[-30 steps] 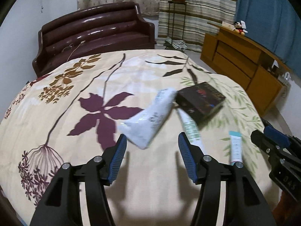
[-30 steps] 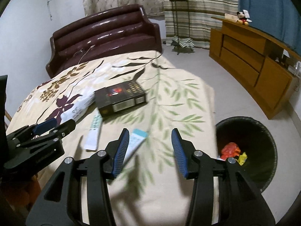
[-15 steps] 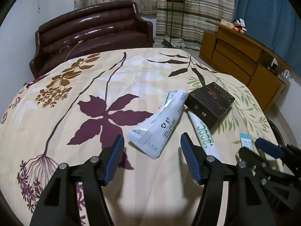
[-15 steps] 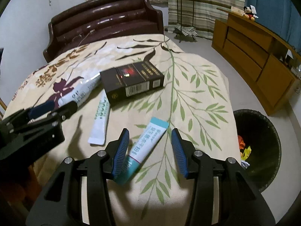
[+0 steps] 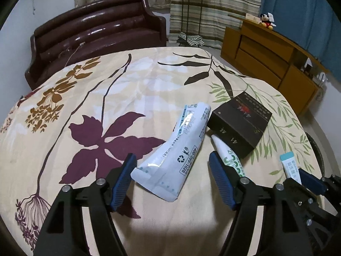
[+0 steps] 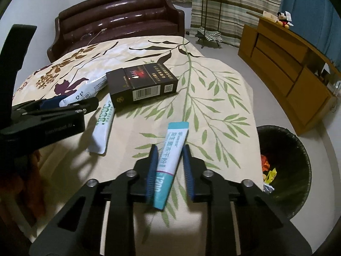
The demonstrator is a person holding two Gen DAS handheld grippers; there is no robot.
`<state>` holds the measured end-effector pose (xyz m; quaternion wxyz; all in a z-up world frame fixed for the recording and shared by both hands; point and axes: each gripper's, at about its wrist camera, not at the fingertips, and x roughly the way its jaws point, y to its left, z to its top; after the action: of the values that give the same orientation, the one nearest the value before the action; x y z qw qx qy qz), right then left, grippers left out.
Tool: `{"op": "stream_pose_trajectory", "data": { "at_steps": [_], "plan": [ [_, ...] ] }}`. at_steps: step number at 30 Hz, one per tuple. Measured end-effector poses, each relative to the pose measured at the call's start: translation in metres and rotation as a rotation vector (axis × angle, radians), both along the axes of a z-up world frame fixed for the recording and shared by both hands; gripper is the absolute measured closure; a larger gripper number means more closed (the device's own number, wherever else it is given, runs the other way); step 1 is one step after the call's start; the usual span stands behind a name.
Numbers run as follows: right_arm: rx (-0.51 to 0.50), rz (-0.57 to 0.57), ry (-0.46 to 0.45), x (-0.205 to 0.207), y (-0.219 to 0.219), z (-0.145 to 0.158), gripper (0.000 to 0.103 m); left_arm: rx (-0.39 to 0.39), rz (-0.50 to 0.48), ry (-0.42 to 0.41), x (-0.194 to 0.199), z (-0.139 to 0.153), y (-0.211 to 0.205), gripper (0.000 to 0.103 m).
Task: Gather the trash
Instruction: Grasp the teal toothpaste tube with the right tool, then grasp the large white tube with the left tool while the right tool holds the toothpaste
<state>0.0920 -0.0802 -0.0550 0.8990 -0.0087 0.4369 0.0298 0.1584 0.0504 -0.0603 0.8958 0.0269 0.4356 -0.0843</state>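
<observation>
On the flowered bedspread (image 5: 119, 98) lie a white pouch (image 5: 181, 147), a dark box (image 5: 240, 121), a white-and-green tube (image 5: 230, 162) and a teal-and-white tube (image 6: 170, 155). My left gripper (image 5: 172, 156) is open, its blue pads standing either side of the pouch's near end without touching it. My right gripper (image 6: 169, 149) has its jaws closing, and both pads press on the teal tube's sides. In the left wrist view the right gripper (image 5: 309, 181) shows at the lower right with the teal tube (image 5: 291, 166) ahead of it.
A black trash bin (image 6: 298, 149) with bright wrappers inside stands on the floor right of the bed. A dark brown sofa (image 5: 96, 32) lies beyond the bed's far end. A wooden cabinet (image 6: 287, 64) runs along the right wall.
The right jaws have narrowed from wide apart to tight against the teal tube. The left gripper has moved closer to the white pouch, which now sits between its pads.
</observation>
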Motion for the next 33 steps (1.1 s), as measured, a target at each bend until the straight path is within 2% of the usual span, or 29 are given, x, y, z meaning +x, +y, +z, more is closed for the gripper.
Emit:
{"op": "stream_pose_trajectory", "data": {
  "at_steps": [1, 5, 9, 10, 11, 17, 20, 22, 24, 26, 28, 30, 33],
  "plan": [
    [0.005, 0.001, -0.001, 0.0, -0.001, 0.0, 0.082, -0.001, -0.004, 0.005, 0.001, -0.001, 0.0, 0.048],
    [0.003, 0.006, -0.007, 0.0, 0.0, -0.001, 0.083, 0.006, -0.022, -0.007, -0.001, -0.001, -0.001, 0.057],
    [0.001, 0.01, -0.013, 0.001, 0.0, -0.001, 0.083, -0.004, -0.042, -0.012, -0.004, 0.0, -0.001, 0.073],
    [0.002, 0.009, -0.012, 0.0, 0.0, -0.001, 0.083, -0.013, -0.045, -0.011, -0.005, 0.0, -0.001, 0.084],
    [0.004, 0.009, -0.012, 0.0, 0.0, -0.001, 0.083, -0.018, -0.045, -0.011, -0.006, 0.0, 0.0, 0.087],
    [0.012, 0.01, -0.013, 0.001, -0.001, -0.001, 0.084, -0.06, -0.022, 0.012, -0.016, 0.002, 0.011, 0.087],
    [0.018, 0.006, -0.017, 0.001, -0.002, -0.001, 0.083, -0.066, -0.004, 0.015, -0.021, 0.003, 0.013, 0.086],
    [0.022, 0.002, -0.021, 0.0, -0.003, 0.0, 0.081, -0.073, 0.007, 0.012, -0.023, 0.005, 0.015, 0.076],
    [0.032, -0.004, -0.027, 0.0, -0.004, 0.002, 0.076, -0.081, 0.018, 0.002, -0.025, 0.009, 0.016, 0.053],
    [0.036, -0.012, -0.034, -0.001, -0.006, 0.004, 0.067, -0.091, 0.019, -0.018, -0.027, 0.016, 0.016, 0.047],
    [0.042, -0.017, -0.038, -0.001, -0.007, 0.005, 0.065, -0.079, 0.019, -0.043, -0.026, 0.021, 0.015, 0.038],
    [0.043, -0.016, -0.037, -0.001, -0.007, 0.005, 0.065, -0.046, 0.025, -0.063, -0.022, 0.021, 0.013, 0.037],
    [0.042, -0.007, -0.028, -0.002, -0.006, 0.004, 0.065, -0.025, 0.024, -0.04, -0.013, 0.012, 0.011, 0.037]
  ]
}}
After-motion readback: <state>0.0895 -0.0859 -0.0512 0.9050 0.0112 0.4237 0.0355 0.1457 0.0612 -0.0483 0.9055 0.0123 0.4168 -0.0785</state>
